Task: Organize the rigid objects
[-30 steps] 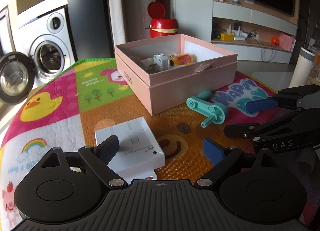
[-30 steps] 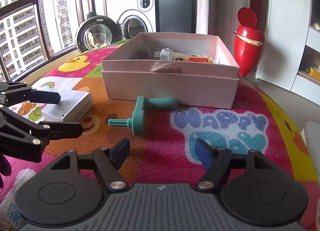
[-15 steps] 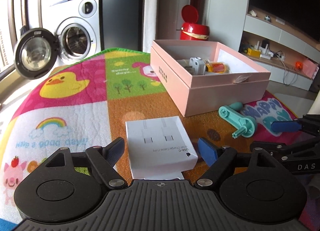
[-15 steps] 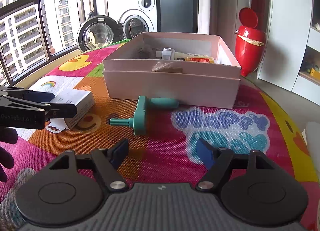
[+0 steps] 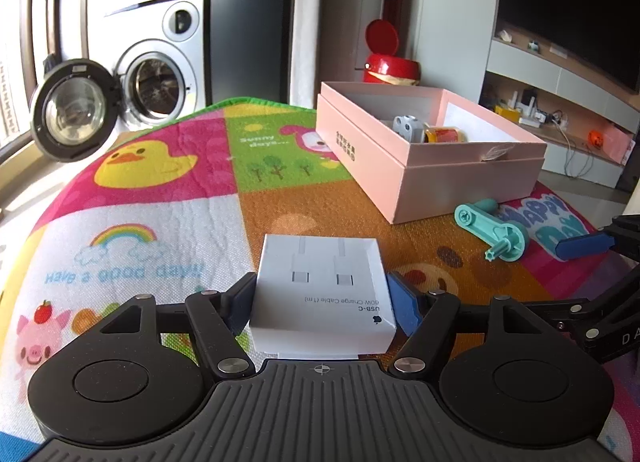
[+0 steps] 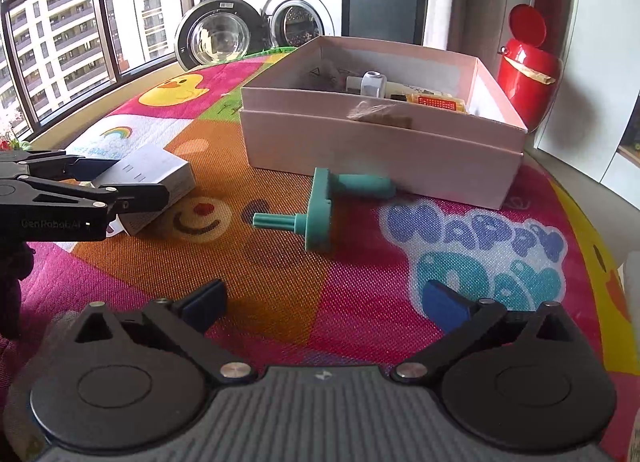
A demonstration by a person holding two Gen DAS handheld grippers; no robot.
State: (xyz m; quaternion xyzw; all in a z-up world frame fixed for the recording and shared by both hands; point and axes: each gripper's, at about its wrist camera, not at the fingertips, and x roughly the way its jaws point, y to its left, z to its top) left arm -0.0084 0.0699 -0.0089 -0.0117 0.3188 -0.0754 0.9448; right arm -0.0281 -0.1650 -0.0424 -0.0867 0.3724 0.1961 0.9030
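Straddling the white cable box (image 5: 324, 294), the left gripper (image 5: 322, 298) had its jaws just closing in, one blue pad at each side of the box and seemingly touching it, though whether they pressed firmly could not be told; the box lay flat on the colourful play mat (image 5: 160, 222), its printed top facing up. In the right wrist view the same box (image 6: 156, 178) sat between the left gripper's black fingers (image 6: 136, 194) at the left edge; a dark gloved hand showed below them. The right gripper (image 6: 326, 302) hung over the mat with its jaws just opening, spread wide and nothing between them; ahead of it lay the teal crank handle (image 6: 320, 210) on its side, close to the front wall of the pink box (image 6: 380, 146) but apart from it. That open pink box held a grey plug-like piece (image 6: 372, 82) and an orange-labelled tube (image 6: 436, 102); behind it stood a red bin (image 6: 528, 74) with its lid up, and a washing machine (image 6: 304, 18) with its door open.
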